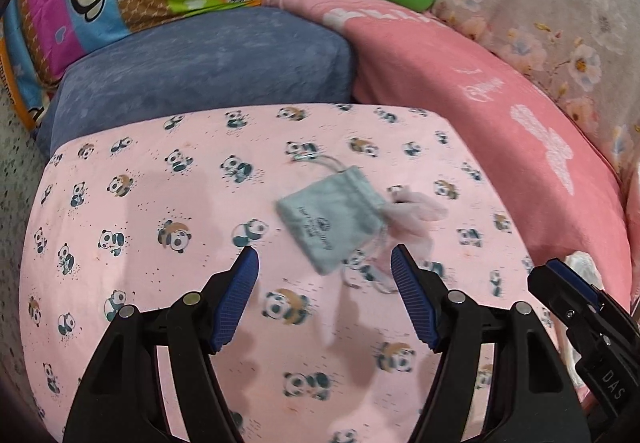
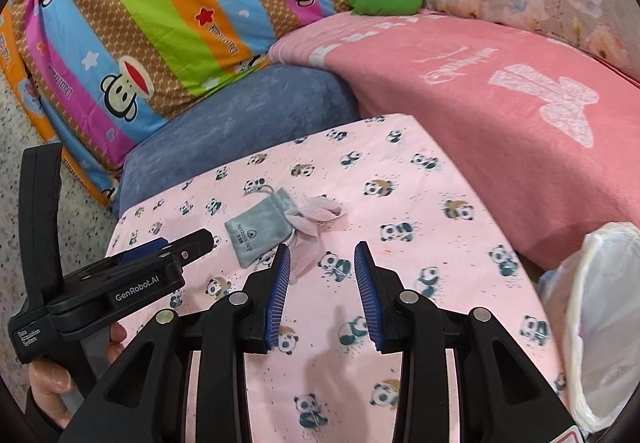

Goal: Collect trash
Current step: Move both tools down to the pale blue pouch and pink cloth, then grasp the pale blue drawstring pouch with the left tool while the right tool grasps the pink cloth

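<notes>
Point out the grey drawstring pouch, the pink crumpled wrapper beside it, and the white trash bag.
grey drawstring pouch (image 2: 256, 235): right wrist view, middle of its flat face.
pink crumpled wrapper (image 2: 316, 217): right wrist view, its bunched centre.
white trash bag (image 2: 600, 307): right wrist view, its outer wall.

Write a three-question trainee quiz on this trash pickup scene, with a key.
1. True or false: the left gripper is shut on the grey pouch.
2. Which lies against the pouch's right side? A) green cushion B) crumpled pink wrapper C) plastic bag
3. Fill in: the white plastic bag shows at the ___ edge of the right wrist view.

Key: 1 false, both it and the right gripper are open and empty; 2 B, the pink wrapper; 3 right.
</notes>
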Action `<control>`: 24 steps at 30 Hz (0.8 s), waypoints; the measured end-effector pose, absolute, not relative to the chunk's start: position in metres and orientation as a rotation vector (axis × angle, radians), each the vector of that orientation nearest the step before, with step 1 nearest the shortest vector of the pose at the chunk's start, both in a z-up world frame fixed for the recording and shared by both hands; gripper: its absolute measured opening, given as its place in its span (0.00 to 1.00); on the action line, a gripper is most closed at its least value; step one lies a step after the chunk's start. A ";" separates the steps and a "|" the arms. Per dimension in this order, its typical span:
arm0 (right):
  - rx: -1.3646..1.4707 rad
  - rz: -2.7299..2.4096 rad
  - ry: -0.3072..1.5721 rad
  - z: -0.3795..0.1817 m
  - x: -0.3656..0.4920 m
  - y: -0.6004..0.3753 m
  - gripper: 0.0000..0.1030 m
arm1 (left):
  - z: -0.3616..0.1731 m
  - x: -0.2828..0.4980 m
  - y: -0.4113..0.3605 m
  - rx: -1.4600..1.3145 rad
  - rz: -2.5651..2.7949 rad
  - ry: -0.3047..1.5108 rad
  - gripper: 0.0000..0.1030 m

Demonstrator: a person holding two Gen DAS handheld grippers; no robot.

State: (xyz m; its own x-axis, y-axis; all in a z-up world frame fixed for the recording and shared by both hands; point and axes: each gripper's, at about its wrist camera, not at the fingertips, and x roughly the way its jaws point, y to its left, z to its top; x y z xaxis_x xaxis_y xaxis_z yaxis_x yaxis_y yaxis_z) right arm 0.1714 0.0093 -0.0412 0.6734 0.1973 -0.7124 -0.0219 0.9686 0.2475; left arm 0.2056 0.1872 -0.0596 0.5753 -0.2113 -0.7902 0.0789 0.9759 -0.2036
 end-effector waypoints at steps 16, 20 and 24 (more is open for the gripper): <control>0.211 0.128 0.934 -0.108 0.256 0.040 0.34 | -0.113 0.269 0.190 -0.117 -0.199 1.041 0.63; 0.204 0.129 0.964 -0.122 0.266 0.043 0.34 | -0.119 0.270 0.185 -0.103 -0.205 1.042 0.56; 0.197 0.126 0.997 -0.132 0.268 0.044 0.23 | -0.119 0.268 0.179 -0.084 -0.239 1.043 0.24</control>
